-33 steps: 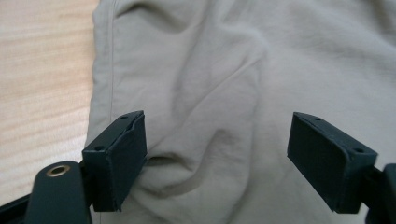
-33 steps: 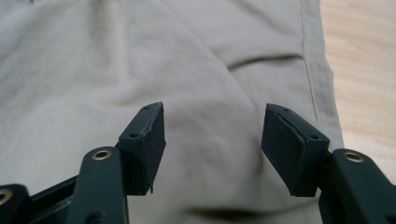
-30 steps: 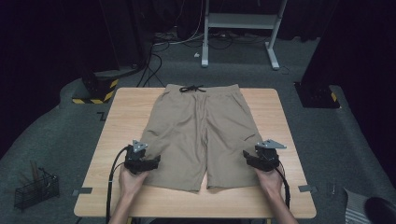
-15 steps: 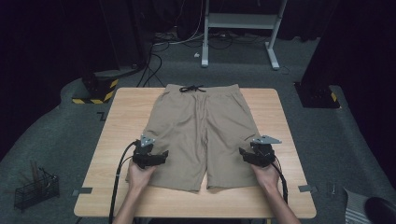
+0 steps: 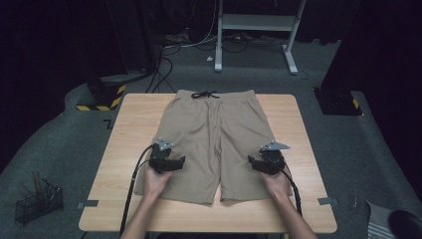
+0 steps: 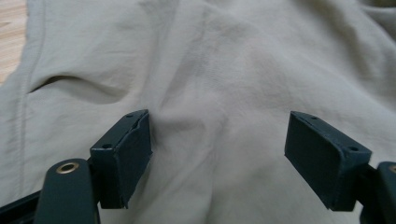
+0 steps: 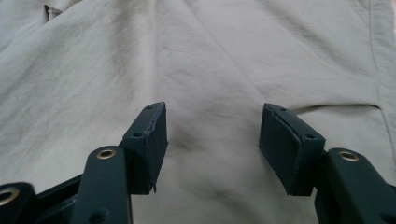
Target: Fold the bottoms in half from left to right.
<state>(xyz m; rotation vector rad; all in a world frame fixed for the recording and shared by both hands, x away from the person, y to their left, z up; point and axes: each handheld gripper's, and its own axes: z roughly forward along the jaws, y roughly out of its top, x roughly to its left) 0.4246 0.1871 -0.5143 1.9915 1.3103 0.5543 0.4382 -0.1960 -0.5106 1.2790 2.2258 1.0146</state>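
In the high view, a pair of khaki shorts (image 5: 216, 139) lies flat on the wooden tabletop (image 5: 129, 134). Its long axis runs away from the person: the waistband with the black drawstring (image 5: 204, 94) lies at the far edge of the tabletop, and the two leg hems point toward the near edge. Bare wood shows on both sides of the shorts, wider to their left than to their right, with a narrower strip between the hems and the near edge. The left hand-held gripper (image 5: 175, 162) rests over the outer part of the shorts' left leg, the right hand-held gripper (image 5: 255, 163) over the outer part of the right leg, and both lie nearer the hems than the waistband.

In the left gripper view, the left hand-held gripper (image 6: 218, 154) has its jaws spread wide just above creased khaki cloth, holding nothing. A pocket slit (image 6: 70, 84) opens to the left of the jaws, and a sliver of tabletop (image 6: 11, 37) shows beyond the shorts' side seam.

In the right gripper view, the right hand-held gripper (image 7: 212, 140) also stands wide, its jaws over the cloth and gripping nothing. A pocket slit (image 7: 336, 108) lies to their right.
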